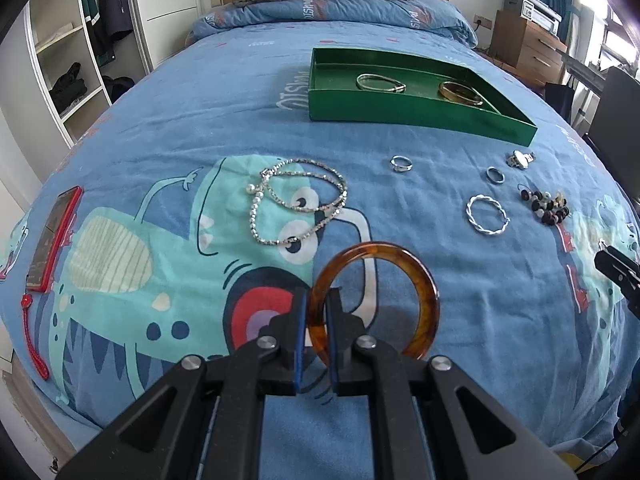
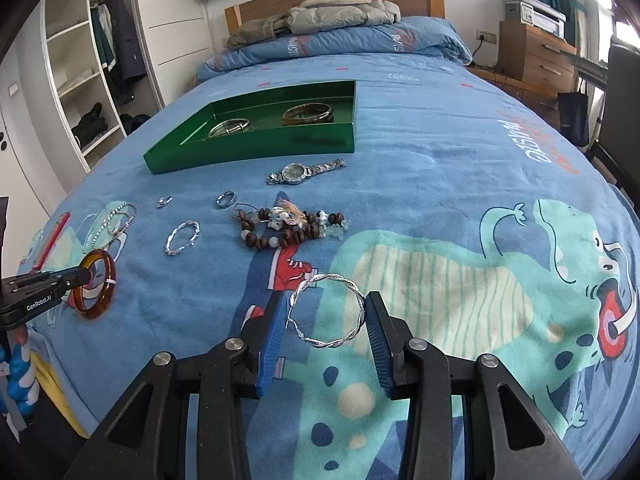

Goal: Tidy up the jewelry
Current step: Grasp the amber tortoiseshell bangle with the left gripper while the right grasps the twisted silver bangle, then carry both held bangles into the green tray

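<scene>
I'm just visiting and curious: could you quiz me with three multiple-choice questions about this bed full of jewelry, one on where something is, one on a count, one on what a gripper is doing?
1. Where does the wristwatch lie?
A. inside the tray
B. on the bedspread just in front of the green tray
C. on the pillow

2. How many bangles lie in the tray?
A. two
B. none
C. five

3. What is the left gripper doing?
A. standing open and empty
B. holding a watch
C. clamped on the amber bangle

Answers: 1 B, the watch sits outside the front wall; 2 A, a silver bangle and a brown bangle; 3 C, the pads pinch its rim.
</scene>
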Available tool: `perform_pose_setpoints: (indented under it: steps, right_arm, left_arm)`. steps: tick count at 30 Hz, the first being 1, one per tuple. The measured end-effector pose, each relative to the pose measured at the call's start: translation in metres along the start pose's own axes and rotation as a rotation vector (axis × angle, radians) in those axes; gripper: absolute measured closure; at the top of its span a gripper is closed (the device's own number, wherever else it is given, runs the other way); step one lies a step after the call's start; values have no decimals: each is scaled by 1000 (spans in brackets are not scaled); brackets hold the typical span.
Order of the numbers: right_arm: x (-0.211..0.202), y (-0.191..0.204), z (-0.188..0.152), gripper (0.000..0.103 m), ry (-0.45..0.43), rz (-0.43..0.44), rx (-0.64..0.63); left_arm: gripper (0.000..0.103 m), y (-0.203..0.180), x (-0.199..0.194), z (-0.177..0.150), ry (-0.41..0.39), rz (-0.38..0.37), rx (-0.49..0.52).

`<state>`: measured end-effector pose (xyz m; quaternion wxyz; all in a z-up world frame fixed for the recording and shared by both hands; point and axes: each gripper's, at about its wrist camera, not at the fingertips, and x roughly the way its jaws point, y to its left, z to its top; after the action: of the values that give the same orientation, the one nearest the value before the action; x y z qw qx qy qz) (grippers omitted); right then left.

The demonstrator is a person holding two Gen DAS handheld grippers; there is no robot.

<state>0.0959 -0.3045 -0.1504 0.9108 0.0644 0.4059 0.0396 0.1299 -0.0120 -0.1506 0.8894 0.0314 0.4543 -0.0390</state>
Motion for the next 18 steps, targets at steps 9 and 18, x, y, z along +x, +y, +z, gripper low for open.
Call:
perform_pose_setpoints:
  steps: [9,18]
  right_arm:
    - [-17,21,4,63,-33,13,-27]
    - [-28,39,30,63,-85,28,-64]
  left_arm:
    - [95,2,-19,6,-65,6,24]
    - [95,7,-40,39,-151,-30,30]
